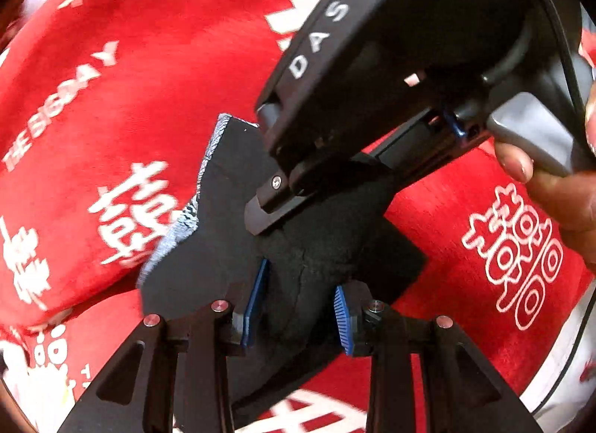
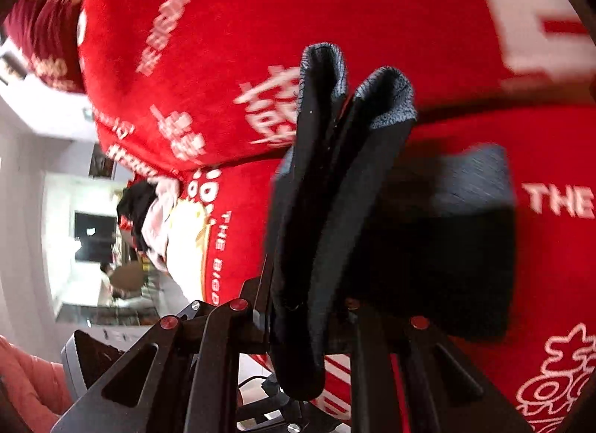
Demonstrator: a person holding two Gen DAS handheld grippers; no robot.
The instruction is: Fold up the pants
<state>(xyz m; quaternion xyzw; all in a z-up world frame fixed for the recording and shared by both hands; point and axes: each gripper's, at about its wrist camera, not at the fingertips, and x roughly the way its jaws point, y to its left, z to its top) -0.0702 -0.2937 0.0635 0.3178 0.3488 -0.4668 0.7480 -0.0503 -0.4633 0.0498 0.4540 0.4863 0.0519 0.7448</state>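
pants (image 1: 231, 172): black, grey hems | blanket (image 1: 149, 72): red, white lettering

Bright, even light; motion blur toward fisheye-warped edges, corners vignetted black.

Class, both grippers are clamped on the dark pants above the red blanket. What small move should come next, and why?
Probably lower both together until the pants lie flat on the red blanket. The left gripper and right gripper each pinch bunched cloth, and the hems hang loose in the air, so nothing is laid out for a crease yet.
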